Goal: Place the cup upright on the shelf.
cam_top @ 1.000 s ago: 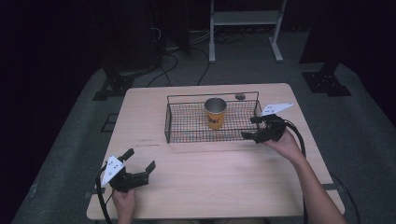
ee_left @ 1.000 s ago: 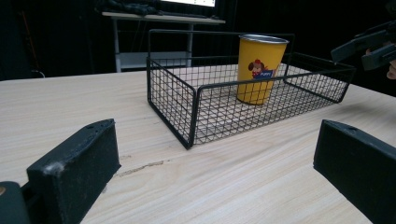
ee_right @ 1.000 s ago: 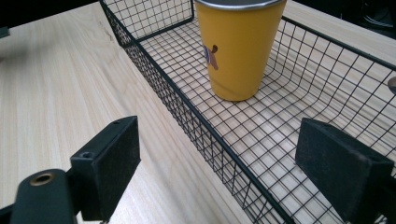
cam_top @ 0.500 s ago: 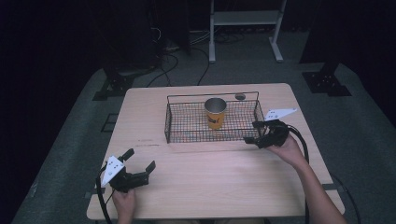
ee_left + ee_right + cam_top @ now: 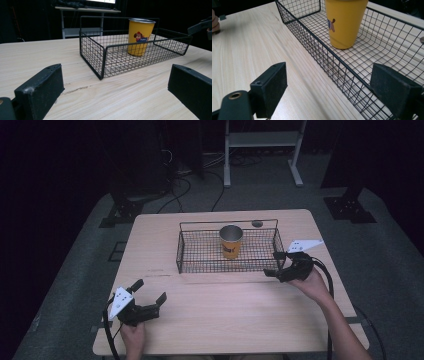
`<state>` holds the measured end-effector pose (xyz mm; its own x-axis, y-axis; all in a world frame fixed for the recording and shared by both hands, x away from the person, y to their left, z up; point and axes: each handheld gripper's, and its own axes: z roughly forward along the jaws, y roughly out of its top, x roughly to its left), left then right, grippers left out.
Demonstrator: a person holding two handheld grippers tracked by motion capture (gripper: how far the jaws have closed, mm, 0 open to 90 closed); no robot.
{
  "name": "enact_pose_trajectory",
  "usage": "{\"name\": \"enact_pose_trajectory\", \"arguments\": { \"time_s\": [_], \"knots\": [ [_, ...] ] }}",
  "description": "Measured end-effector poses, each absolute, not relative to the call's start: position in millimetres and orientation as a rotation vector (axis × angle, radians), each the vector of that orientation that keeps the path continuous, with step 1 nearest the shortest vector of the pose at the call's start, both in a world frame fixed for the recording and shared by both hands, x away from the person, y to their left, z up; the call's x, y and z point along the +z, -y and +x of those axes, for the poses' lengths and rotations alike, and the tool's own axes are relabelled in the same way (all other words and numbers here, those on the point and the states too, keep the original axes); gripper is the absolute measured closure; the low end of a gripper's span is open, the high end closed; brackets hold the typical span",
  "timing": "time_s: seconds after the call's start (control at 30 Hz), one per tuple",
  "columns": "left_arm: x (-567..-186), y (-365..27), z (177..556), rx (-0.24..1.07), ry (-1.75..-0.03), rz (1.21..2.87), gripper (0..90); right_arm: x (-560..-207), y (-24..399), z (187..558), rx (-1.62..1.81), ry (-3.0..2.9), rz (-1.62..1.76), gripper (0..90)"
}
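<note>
Wire basket [image 5: 200,255] sits on the far half of the wooden table [image 5: 225,310], black mesh with a raised handle bar at each short end, and it is the thing nearest the working hand. Inside it, a little right of the middle, a yellow cup [image 5: 231,241] with a cartoon print and a metal rim stands upright on the mesh floor, touching none of the walls. A small dark disc [image 5: 257,224] lies on the table just behind the basket.

Right gripper [image 5: 278,265] hovers at the basket's near right corner, its jaws spread wide and holding nothing; in the right gripper view the basket's near wall [image 5: 337,65] runs between the two black jaws, one jaw outside over bare wood, the other over the mesh. Left gripper [image 5: 150,301] rests low near the table's front left corner, well apart from the basket, jaws likewise wide open and empty.

Judging by this, the cup is already in the basket and upright, and no grasp is in place; what seems left is for the right jaws to close on the wall or move off.
</note>
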<state>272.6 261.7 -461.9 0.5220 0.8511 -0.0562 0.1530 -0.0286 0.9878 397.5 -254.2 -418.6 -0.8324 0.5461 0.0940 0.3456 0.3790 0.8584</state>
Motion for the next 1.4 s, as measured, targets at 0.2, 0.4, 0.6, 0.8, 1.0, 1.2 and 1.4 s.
{"name": "enact_pose_trajectory", "arguments": {
  "time_s": [0.2,0.4,0.6,0.8,1.0,1.2,1.4],
  "knots": [
    [-462,-262,273,0.703,-0.9,1.522,0.0,-413,255,389,1.456,-2.415,0.767,13.3],
    [-462,-262,272,0.703,-0.902,1.523,0.0,-415,258,379,1.468,-2.406,0.756,13.3],
    [-462,-262,272,0.705,-0.901,1.522,0.0,-415,263,368,1.483,-2.389,0.748,13.3],
    [-462,-262,272,0.706,-0.902,1.522,0.0,-421,268,358,1.485,-2.388,0.753,13.3],
    [-462,-262,272,0.706,-0.901,1.52,0.0,-425,271,350,1.492,-2.382,0.75,13.3],
    [-462,-261,272,0.708,-0.901,1.521,0.0,-429,275,342,1.491,-2.38,0.754,13.3],
    [-462,-261,272,0.71,-0.901,1.522,0.0,-435,279,335,1.496,-2.369,0.766,13.3]
  ]
}}
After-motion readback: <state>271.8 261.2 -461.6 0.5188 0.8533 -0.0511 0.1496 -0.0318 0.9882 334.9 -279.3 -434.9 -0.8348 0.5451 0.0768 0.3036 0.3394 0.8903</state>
